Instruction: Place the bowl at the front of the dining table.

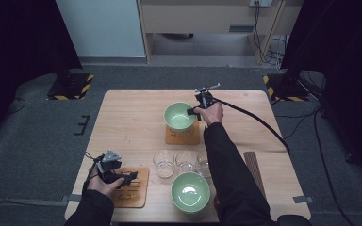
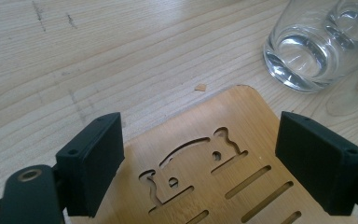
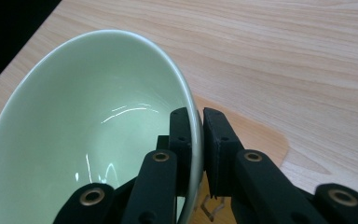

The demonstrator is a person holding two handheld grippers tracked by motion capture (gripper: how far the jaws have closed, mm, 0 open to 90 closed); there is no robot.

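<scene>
A pale green bowl (image 1: 179,116) sits over a wooden coaster (image 1: 183,135) in the middle of the table. My right gripper (image 1: 193,111) is shut on that bowl's right rim; in the right gripper view the bowl (image 3: 88,130) has its rim pinched between the two black jaws of my right gripper (image 3: 196,122). My left gripper (image 1: 128,178) rests low over a second wooden coaster (image 1: 133,188) at the front left. Its jaws stand wide open above that cut-out coaster (image 2: 223,172), and my left gripper (image 2: 200,163) holds nothing.
Three clear glasses (image 1: 164,163) stand in a row at the centre front, one of them (image 2: 307,51) just beyond the left coaster. A second green bowl (image 1: 190,191) sits near the front edge. A dark ribbed strip (image 1: 254,170) lies at the right.
</scene>
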